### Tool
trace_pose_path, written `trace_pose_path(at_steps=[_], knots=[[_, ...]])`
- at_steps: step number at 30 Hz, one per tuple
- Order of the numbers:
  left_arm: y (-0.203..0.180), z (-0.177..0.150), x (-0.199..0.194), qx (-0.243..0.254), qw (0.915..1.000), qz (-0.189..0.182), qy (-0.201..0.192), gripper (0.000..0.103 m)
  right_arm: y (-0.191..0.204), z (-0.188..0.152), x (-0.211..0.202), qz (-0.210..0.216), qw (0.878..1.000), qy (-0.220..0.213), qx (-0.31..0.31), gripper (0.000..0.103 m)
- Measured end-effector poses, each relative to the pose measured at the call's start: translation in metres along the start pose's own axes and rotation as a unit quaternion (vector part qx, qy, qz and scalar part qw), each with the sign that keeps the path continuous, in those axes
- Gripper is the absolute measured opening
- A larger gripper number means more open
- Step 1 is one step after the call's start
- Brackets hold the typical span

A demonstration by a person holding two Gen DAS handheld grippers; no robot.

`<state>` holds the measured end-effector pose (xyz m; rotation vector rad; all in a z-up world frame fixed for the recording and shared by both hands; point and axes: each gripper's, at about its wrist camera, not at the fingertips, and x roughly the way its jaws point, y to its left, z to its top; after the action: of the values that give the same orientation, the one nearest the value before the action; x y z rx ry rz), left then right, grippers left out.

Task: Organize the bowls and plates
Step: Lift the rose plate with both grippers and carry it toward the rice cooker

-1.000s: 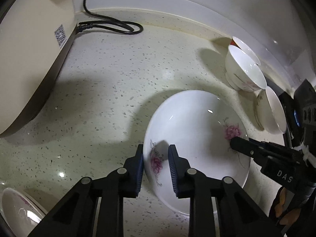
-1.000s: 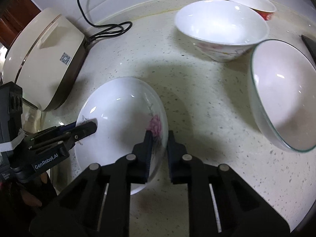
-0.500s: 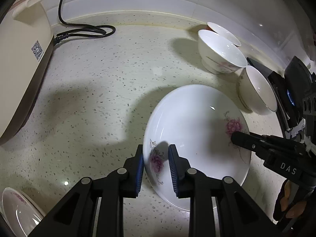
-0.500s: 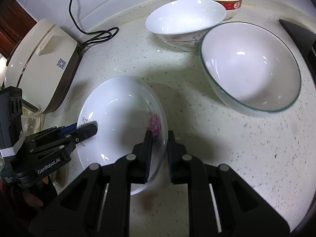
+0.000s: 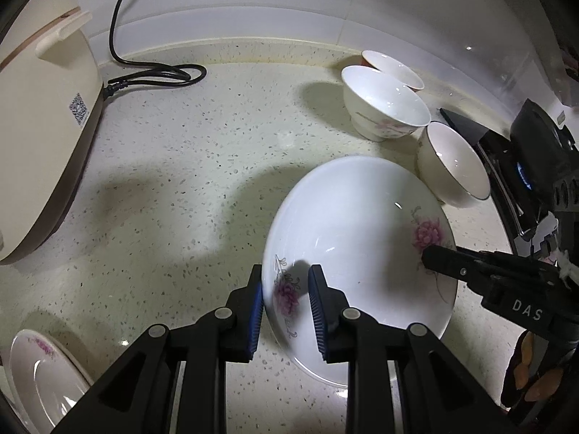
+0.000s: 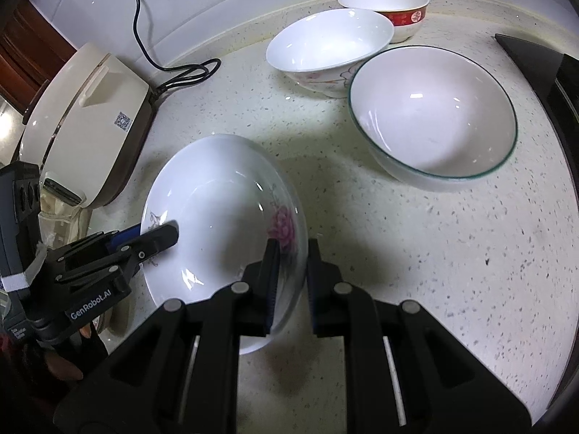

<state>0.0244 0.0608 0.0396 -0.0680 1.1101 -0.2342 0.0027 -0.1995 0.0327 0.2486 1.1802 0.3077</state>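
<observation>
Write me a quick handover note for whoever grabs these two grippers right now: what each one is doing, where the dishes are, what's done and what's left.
Left gripper: clamped on one rim of the floral plate.
Right gripper: clamped on the opposite rim. Both hold the plate above the speckled counter, so don't release either side.
Dishes: green-rimmed bowl, floral bowl and red-banded bowl stand separately near the back wall. A second floral plate sits at the near left edge, past the rice cooker.
Done: plate picked up.
Left: set this plate down, probably with the other plate; bowls not yet stacked.
</observation>
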Motion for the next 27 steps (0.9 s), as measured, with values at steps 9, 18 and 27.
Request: trace_pose_path(at_steps=[9, 18, 27], knots=[[0.003, -0.013, -0.018, -0.012, 0.9998, 0.007, -0.011, 0.025, 0.011, -0.008, -0.009, 0.007, 1.000, -0.002, -0.011, 0.018], [0.024, -0.023, -0.044, -0.038, 0.9983, 0.026, -0.036, 0.025, 0.044, -0.007, -0.012, 0.022, 0.999, -0.010, -0.045, 0.018], [0.063, -0.039, -0.071, -0.084, 0.9932, 0.053, -0.061, 0.025, 0.089, -0.006, 0.002, 0.052, 0.995, 0.003, -0.082, 0.018]])
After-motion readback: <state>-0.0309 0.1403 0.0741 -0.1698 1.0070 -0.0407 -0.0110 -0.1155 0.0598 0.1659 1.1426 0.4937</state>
